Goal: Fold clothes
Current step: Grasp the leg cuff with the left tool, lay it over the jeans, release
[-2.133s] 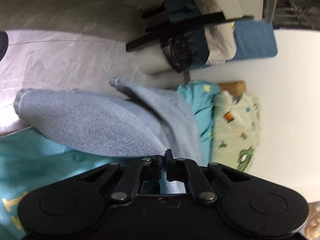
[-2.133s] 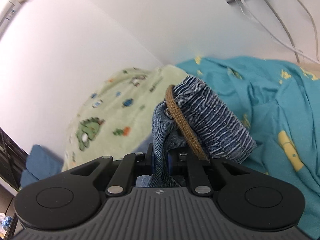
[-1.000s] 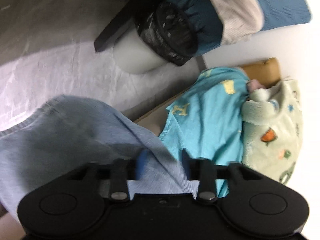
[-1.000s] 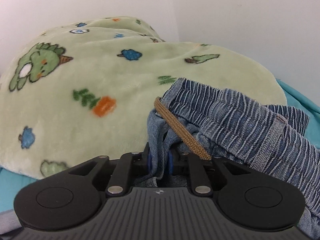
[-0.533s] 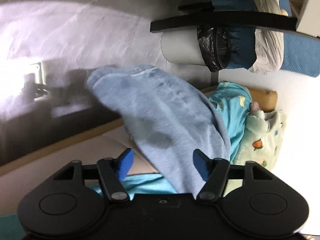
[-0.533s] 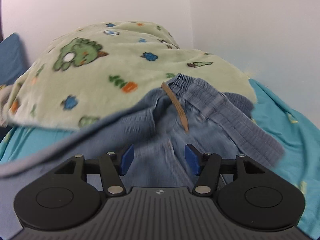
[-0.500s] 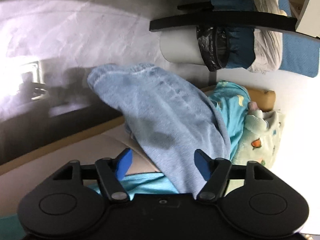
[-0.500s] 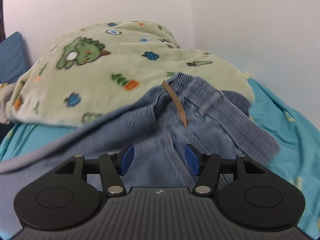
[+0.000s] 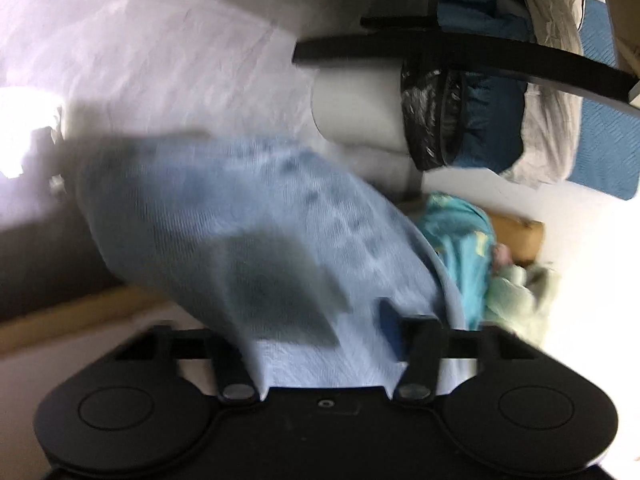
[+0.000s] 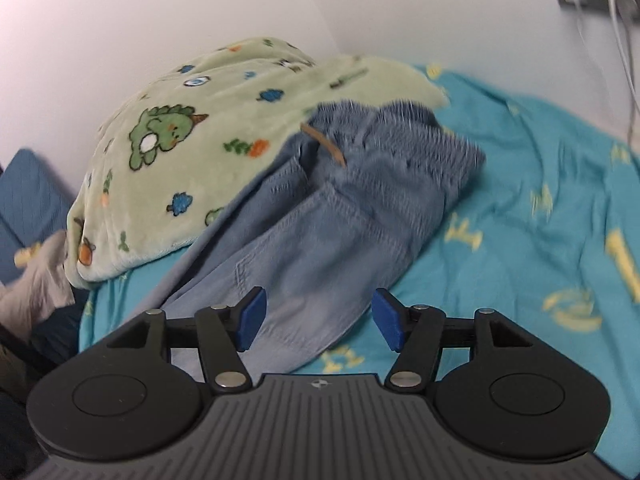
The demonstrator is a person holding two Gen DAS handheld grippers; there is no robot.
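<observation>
A pair of light blue denim pants [image 10: 320,216] lies on the bed, its elastic waistband and brown drawstring [image 10: 324,146] against the green blanket. My right gripper [image 10: 319,318] is open and empty, just above the pants' near part. In the left wrist view a pant leg [image 9: 248,240] drapes toward the bed's edge, blurred by motion. My left gripper [image 9: 320,344] is open, with the denim lying loose between its spread fingers.
A green dinosaur blanket [image 10: 208,136] is heaped at the wall, on a teal sheet [image 10: 540,208]. Beyond the bed's edge stand a white bin with a black liner [image 9: 384,120] and a dark chair [image 9: 480,60] on the pale floor. Cables [image 10: 624,40] hang on the wall.
Both grippers held the pants shut, then opened and let them go. The pants dropped onto the bed. The right gripper has drawn back from the waistband; the left view has shifted, blurred.
</observation>
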